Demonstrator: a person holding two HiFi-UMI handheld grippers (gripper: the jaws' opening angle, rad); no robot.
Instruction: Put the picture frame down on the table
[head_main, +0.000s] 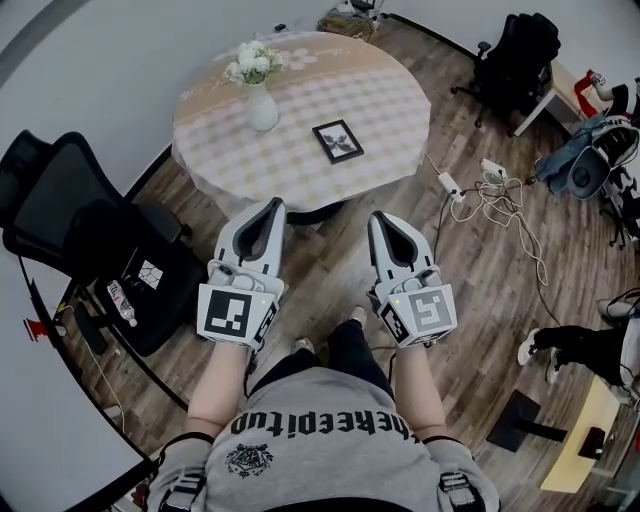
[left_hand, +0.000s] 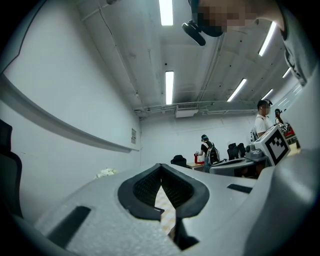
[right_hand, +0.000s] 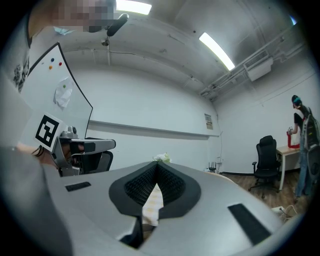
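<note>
Here I am, standing back from the round desk (head_main: 395, 110), and the picture frame (head_main: 338, 140) lies flat on its cloth near the middle, face up, well apart from both my tools. My left tongs (head_main: 271, 207) are closed with the tips meeting and nothing between them. My right tongs (head_main: 381, 219) are closed and empty too, and both hover side by side over the wooden floor (head_main: 470, 300), short of the desk's edge. So I judge the putting-down is already done: the frame rests on the desk and nothing is holding it. What's left, as I see it, is only to keep both tongs clear. If the frame needed shifting, I'd have to open one pair, reach across the cloth and come in low at an edge, because a flat frame offers little to pinch. Materials now: the frame is a dark, thin rectangle with a pale picture inside, hard-edged and probably rigid. The cloth is soft with a pale checked pattern, and it could slide or bunch under a push. A smooth white vase (head_main: 262, 108) with white flowers (head_main: 252, 62) stands to the frame's left, apart from it, narrow-necked and easy to tip. My tongs are matte grey shells, and their ribbed black pads (left_hand: 145, 186) taper to a point.
</note>
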